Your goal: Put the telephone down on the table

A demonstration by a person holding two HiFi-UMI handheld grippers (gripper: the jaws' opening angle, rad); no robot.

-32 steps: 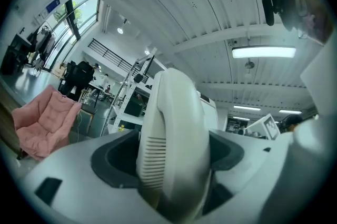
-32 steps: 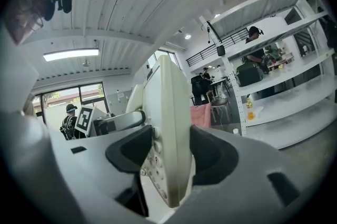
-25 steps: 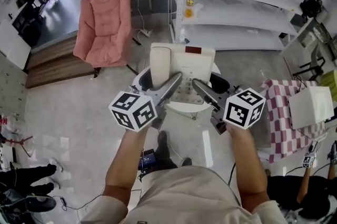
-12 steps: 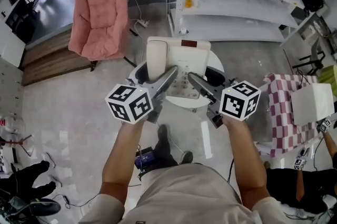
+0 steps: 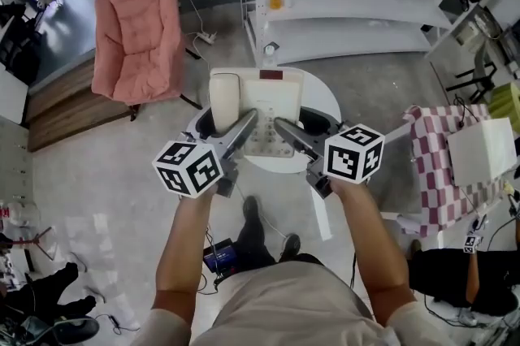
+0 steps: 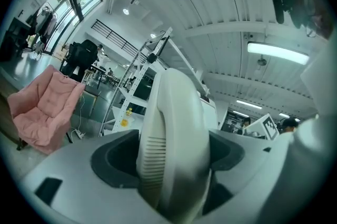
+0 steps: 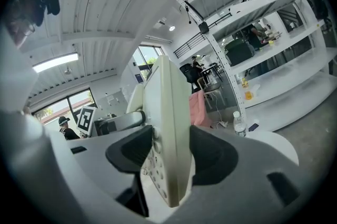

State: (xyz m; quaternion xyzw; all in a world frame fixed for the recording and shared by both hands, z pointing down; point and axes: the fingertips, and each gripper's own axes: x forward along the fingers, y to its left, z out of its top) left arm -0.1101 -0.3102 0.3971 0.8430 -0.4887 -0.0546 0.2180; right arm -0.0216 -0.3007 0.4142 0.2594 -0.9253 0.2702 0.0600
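The left arm (image 5: 184,243) and right arm (image 5: 367,243) reach forward side by side. The left gripper (image 5: 242,127) clamps the handset of the telephone (image 5: 258,102). The right gripper (image 5: 286,131) clamps its keypad edge.

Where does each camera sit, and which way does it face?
Head view: on the head, steeply down at telephone and table; forearms, left tool, right tool show.
Left gripper view: on left tool, along jaws shut on the handset.
Right gripper view: on right tool, along jaws shut on the telephone's edge.
All share the telephone.
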